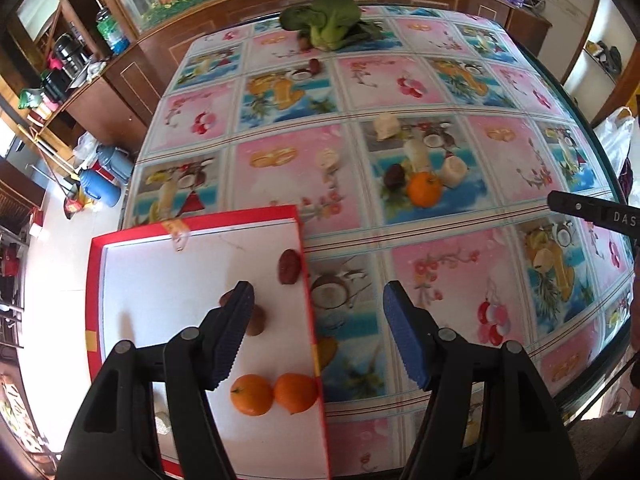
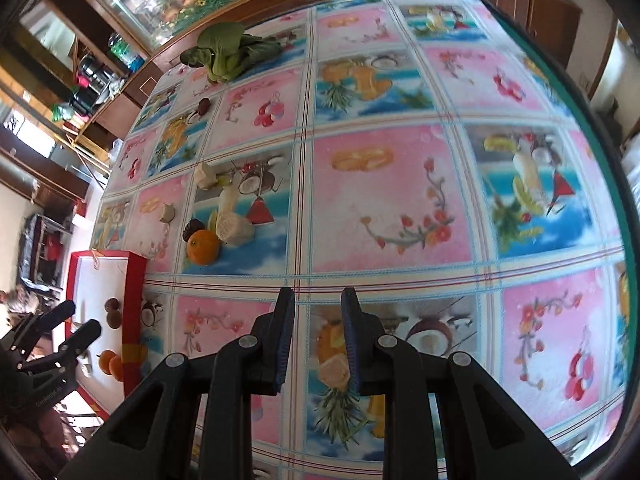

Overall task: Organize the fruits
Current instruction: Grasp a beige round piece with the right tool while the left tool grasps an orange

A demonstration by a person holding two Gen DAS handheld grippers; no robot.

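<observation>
left gripper (image 1: 318,312) open over red tray (image 1: 94,280); two oranges (image 1: 251,395) inside.

Leafy green vegetable (image 1: 334,20) lies at far end of my bench (image 1: 440,264), on fruit-print cloth. Blue jugs (image 1: 106,176) on floor beside bench. Wooden cabinet (image 1: 120,80) behind.
</observation>
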